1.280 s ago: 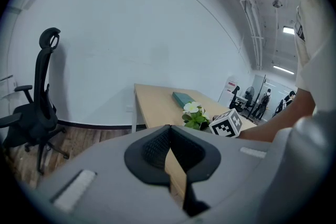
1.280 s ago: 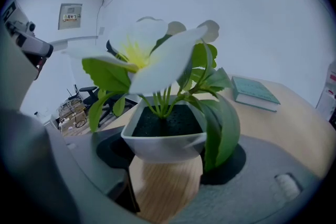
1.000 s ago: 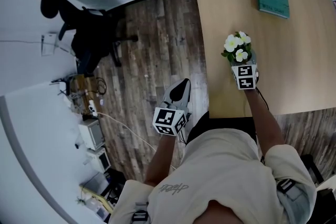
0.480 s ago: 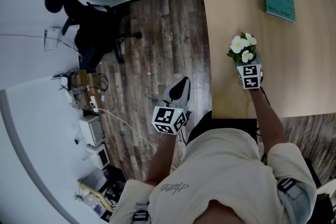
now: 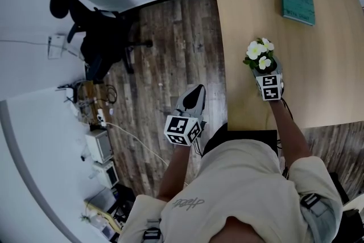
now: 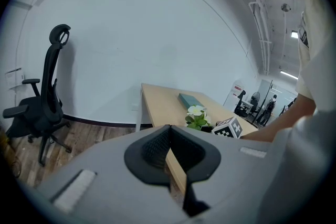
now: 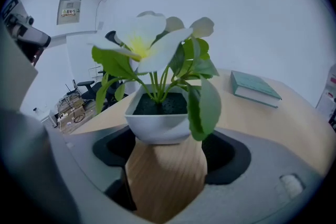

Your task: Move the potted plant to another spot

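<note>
Right gripper view shows us a white-flowered, green-leaved potted plant [image 7: 157, 126] in a small white pot of dark soil, standing upright on the light wooden worktop [image 7: 268, 123]. It sits between the two black-padded fingers [image 7: 113, 147] of the right gripper [image 7: 167, 157]. Those fingers have just been opening and stand wide, one pad on each side of the pot and neither pressing on it, so we read the plant as resting on the worktop. A teal hardcover book [image 7: 254, 89] lies flat further along the worktop, well apart from the plant. In the head view we find the plant near the worktop's left edge, towards the end closest to us, with the right gripper's marker cube just behind it. The left gripper [image 5: 195, 94] hangs off the worktop, over the dark wood-plank floor [image 5: 165, 54]. In the left gripper view its fingers meet at the tips with nothing held between them. A black office chair [image 5: 94, 31] stands near the white wall, far from the worktop.
</note>
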Action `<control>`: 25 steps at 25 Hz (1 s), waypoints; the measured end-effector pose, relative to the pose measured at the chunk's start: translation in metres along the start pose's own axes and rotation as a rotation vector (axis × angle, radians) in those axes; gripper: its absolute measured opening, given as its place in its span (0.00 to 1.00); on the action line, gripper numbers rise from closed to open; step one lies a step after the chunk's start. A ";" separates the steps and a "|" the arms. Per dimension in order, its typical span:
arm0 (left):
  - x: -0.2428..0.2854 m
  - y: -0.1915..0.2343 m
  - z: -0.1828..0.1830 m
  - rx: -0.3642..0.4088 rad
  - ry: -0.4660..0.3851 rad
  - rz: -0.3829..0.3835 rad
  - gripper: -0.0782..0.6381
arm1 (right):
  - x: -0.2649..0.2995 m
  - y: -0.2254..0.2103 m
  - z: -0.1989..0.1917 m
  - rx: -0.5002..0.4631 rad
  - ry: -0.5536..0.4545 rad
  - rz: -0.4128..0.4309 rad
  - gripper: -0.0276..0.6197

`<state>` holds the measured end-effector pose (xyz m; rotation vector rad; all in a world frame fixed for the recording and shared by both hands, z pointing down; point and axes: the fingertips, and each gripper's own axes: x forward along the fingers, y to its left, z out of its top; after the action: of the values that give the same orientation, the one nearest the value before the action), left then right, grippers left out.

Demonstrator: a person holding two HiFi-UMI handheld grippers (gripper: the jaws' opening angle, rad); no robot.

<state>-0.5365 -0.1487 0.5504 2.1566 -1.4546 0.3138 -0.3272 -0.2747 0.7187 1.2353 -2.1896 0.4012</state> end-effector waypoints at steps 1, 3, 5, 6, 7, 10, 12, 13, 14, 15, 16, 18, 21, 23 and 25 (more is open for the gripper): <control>0.001 -0.001 0.001 0.001 -0.002 -0.005 0.13 | -0.004 -0.001 -0.001 0.003 0.004 -0.003 0.66; 0.003 -0.003 0.004 0.004 -0.006 -0.015 0.13 | -0.012 -0.002 -0.001 0.009 0.006 -0.004 0.66; 0.008 -0.005 0.006 0.007 -0.008 -0.029 0.13 | -0.020 -0.004 -0.002 0.017 0.011 -0.005 0.66; 0.010 -0.007 0.006 0.009 -0.008 -0.038 0.13 | -0.025 -0.006 -0.004 0.021 0.015 -0.006 0.66; 0.012 -0.010 0.006 0.011 -0.008 -0.047 0.13 | -0.031 -0.008 -0.007 0.023 0.020 -0.005 0.66; 0.018 -0.018 0.006 0.012 -0.008 -0.074 0.13 | -0.047 -0.008 -0.016 0.015 0.042 0.013 0.66; 0.024 -0.024 0.006 0.015 -0.009 -0.095 0.13 | -0.059 -0.008 -0.017 0.006 0.041 0.022 0.65; 0.027 -0.027 0.006 0.016 -0.009 -0.106 0.13 | -0.066 -0.008 -0.016 0.004 0.035 0.026 0.65; 0.029 -0.031 0.006 0.017 -0.010 -0.117 0.13 | -0.073 -0.008 -0.015 0.003 0.032 0.032 0.63; 0.031 -0.034 0.006 0.018 -0.011 -0.126 0.13 | -0.080 -0.006 -0.013 0.003 0.026 0.039 0.59; 0.032 -0.038 0.006 0.021 -0.010 -0.134 0.13 | -0.086 -0.005 -0.010 0.001 0.015 0.048 0.54; 0.034 -0.047 0.005 0.029 -0.009 -0.144 0.13 | -0.100 -0.003 -0.001 -0.018 -0.020 0.066 0.45; 0.036 -0.061 0.006 0.042 -0.017 -0.151 0.13 | -0.119 -0.002 0.012 -0.069 -0.072 0.089 0.37; 0.037 -0.070 0.007 0.053 -0.025 -0.147 0.13 | -0.131 -0.002 0.019 -0.069 -0.097 0.103 0.28; 0.037 -0.078 0.009 0.059 -0.033 -0.141 0.13 | -0.145 -0.003 0.025 -0.043 -0.122 0.119 0.17</control>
<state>-0.4512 -0.1603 0.5372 2.3082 -1.3177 0.2744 -0.2758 -0.1917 0.6092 1.1366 -2.3706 0.3323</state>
